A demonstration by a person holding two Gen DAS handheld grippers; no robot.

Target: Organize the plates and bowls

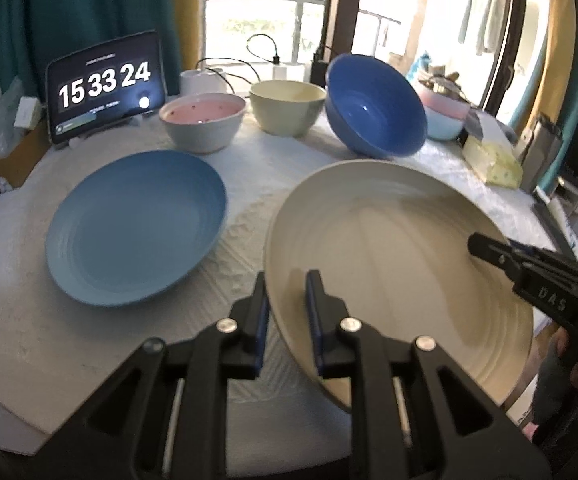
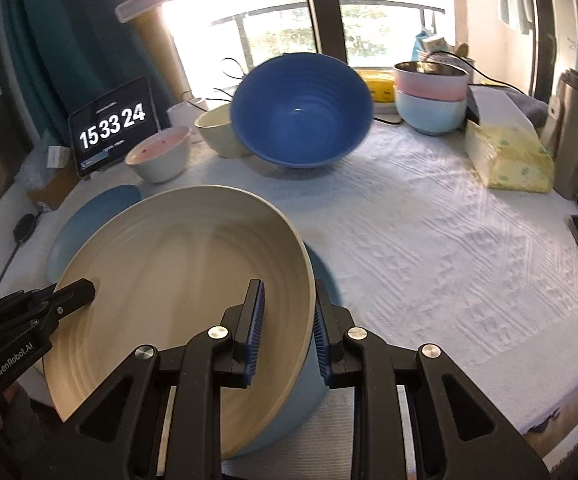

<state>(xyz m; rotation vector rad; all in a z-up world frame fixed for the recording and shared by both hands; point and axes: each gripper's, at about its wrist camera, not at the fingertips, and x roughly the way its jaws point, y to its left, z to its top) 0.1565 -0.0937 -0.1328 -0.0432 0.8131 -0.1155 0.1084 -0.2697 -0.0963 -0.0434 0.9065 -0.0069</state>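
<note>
The left gripper [image 1: 287, 312] and right gripper [image 2: 289, 328] each pinch opposite rims of the cream plate [image 1: 389, 248], held tilted above the table [image 2: 449, 240], its face up, blue plate [image 1: 137, 224] at nine o'clock.

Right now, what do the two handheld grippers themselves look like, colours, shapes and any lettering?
Both are black plastic. The left gripper and right gripper each have two angular fingers with triangular cut-outs, round silver pivot bolts and ribbed blue pads. Thin metal rods run along the frames. White lettering shows on the bodies: "GenRobot.AI" on the left, "DAS" on the right.
</note>
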